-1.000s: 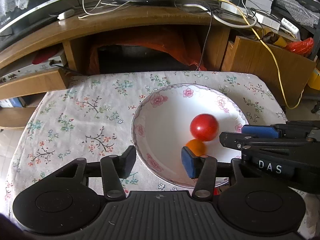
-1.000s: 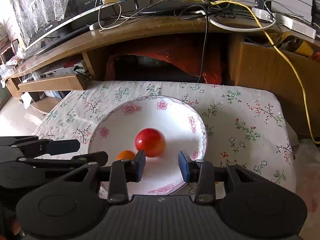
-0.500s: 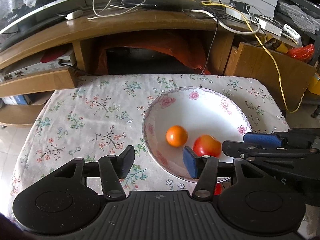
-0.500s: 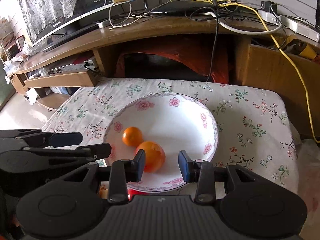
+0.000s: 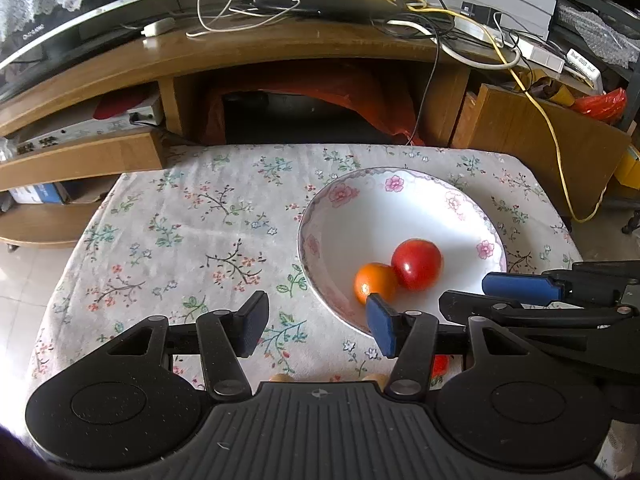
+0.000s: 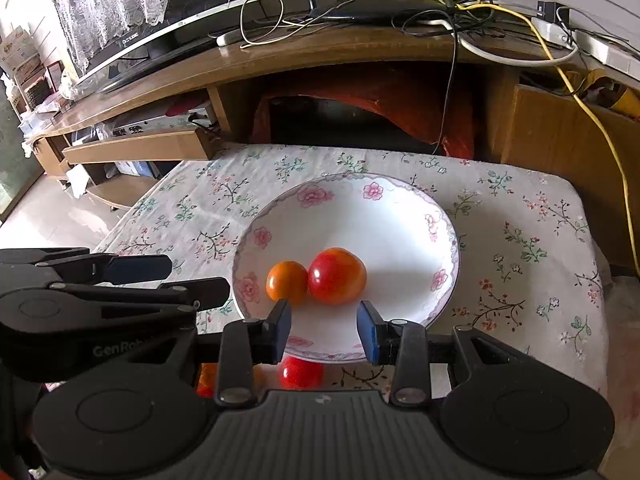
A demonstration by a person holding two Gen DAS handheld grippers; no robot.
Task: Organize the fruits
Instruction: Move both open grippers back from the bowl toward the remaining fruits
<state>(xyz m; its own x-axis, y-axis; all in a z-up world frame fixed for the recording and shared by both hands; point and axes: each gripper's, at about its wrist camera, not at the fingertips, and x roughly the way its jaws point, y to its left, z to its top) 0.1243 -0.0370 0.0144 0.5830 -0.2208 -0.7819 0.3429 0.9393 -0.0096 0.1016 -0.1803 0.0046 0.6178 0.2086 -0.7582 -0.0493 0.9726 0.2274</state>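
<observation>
A white floral plate point(image 5: 400, 208) point(image 6: 380, 208) lies on the flowered tablecloth. In it a red tomato point(image 5: 417, 264) point(image 6: 337, 276) touches a smaller orange fruit point(image 5: 375, 282) point(image 6: 286, 282). My left gripper point(image 5: 318, 330) is open and empty, straddling the plate's near-left rim. My right gripper point(image 6: 324, 330) is open and empty, just in front of the two fruits above the plate's near rim. Another red fruit point(image 6: 301, 372) and an orange one point(image 6: 208, 378) lie below the right gripper, partly hidden.
The tablecloth point(image 5: 192, 232) has bare room left of the plate. A wooden TV desk point(image 5: 280, 52) with tangled cables stands right behind the table. A wooden shelf point(image 5: 80, 160) juts out at the far left. The table edge drops off on the right point(image 6: 592, 280).
Both grippers have drawn back and up from the plate. The tomato and the orange fruit rolled about in the plate and now rest side by side, touching.
</observation>
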